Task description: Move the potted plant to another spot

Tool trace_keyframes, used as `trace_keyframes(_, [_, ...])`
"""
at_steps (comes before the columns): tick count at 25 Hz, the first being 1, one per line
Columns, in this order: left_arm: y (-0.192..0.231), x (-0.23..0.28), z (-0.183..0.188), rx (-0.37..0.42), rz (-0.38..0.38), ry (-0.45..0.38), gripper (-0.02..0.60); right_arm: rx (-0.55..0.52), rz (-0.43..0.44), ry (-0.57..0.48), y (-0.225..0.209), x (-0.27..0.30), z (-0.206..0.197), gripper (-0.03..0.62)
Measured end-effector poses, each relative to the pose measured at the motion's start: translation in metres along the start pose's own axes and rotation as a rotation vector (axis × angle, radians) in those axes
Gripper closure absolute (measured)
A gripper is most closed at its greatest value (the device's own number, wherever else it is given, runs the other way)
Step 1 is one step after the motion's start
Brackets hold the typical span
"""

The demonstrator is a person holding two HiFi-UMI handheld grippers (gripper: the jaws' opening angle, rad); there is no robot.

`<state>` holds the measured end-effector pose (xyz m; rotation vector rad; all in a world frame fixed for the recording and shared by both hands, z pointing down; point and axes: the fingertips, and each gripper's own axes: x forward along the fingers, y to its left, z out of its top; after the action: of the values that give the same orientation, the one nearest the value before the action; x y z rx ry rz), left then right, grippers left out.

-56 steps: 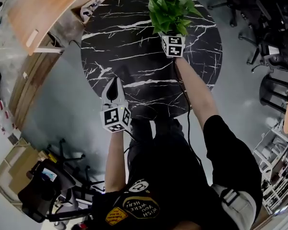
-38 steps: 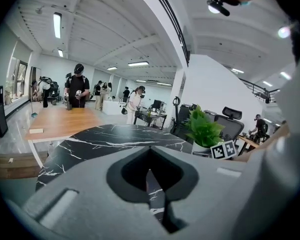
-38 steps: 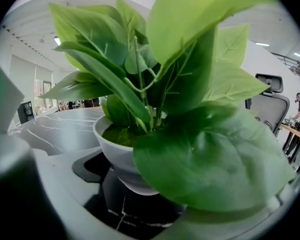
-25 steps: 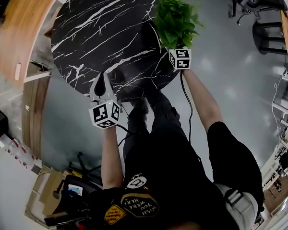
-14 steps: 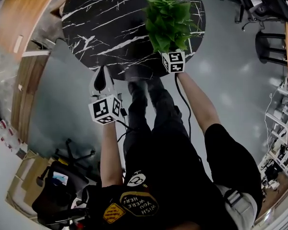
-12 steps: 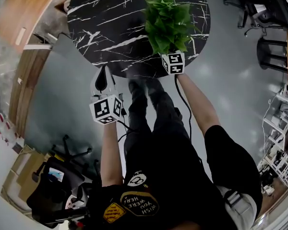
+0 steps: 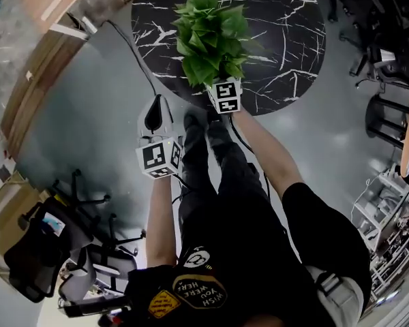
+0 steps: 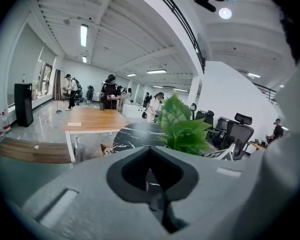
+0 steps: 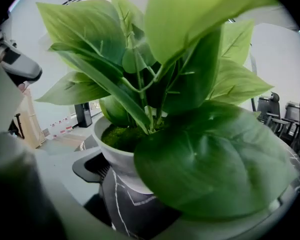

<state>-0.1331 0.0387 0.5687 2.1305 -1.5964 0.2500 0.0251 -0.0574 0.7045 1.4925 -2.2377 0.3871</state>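
Your right gripper (image 9: 140, 199) is clamped on the potted plant (image 7: 208, 36). Its jaws stand on either side of the pot (image 9: 112, 151), and a ribbed dark pad presses the pot's left flank. The pot is round and smooth, with a matte white rim and a mound of rough green moss (image 9: 122, 136) filling its mouth. Below the rim shows a dark surface with thin white veins. I cannot tell whether that is the pot's lower half or something behind it.

Thin stems rise from the moss into broad, glossy, pointed leaves (image 9: 210, 169). They spread above and to the right of the jaws and hide the right jaw's tip.

In the head view the foliage sits directly ahead of this gripper, over the near left edge of the round table (image 7: 286, 26), a black marble-look top with white streaks. The leaves hide whether the pot touches the tabletop.

Your left gripper (image 8: 150, 176) has its jaws brought together with nothing between them. The moulded grey halves meet along a thin seam, and above it is a dark diamond-shaped hollow. In the head view this gripper hangs over smooth grey floor, to the left of the right gripper and closer to your body, short of the table's rim.

In the left gripper view the plant's leaves stand ahead of the jaws and slightly right, with the table's dark top just beyond them. A rectangular wooden desk (image 8: 92, 119) with pale legs lies further ahead to the left. Black mesh-backed office chairs (image 8: 237, 129) stand off to the right.
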Motion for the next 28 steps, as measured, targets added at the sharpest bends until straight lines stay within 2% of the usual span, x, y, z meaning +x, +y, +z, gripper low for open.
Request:
trace_keyframes(5, [0.017,-0.012,0.000,-0.031,0.063,-0.014,0.577,-0.040,0.067,-0.008,0.029,0.049,0.023,0.111])
trace_keyframes(13, [0.047,-0.014,-0.002,-0.074,0.135,-0.017,0.577,-0.073,0.116,-0.037,0.050,0.125,0.066,0.111])
trace_keyframes(20, [0.038,-0.005,0.005,-0.071,0.112,-0.020,0.577,-0.071,0.174,-0.024,0.053,0.122,0.064,0.109])
trace_keyframes(25, [0.022,0.000,0.007,-0.071,0.084,-0.015,0.577,-0.045,0.188,0.032,0.048,0.090,0.038,0.111])
trace_keyframes(27, [0.015,0.000,0.010,-0.062,0.076,-0.015,0.577,-0.012,0.201,0.056,0.048,0.061,0.030,0.178])
trace_keyframes(28, [0.011,-0.001,0.012,-0.056,0.074,-0.015,0.577,0.015,0.215,0.063,0.050,0.042,0.029,0.281])
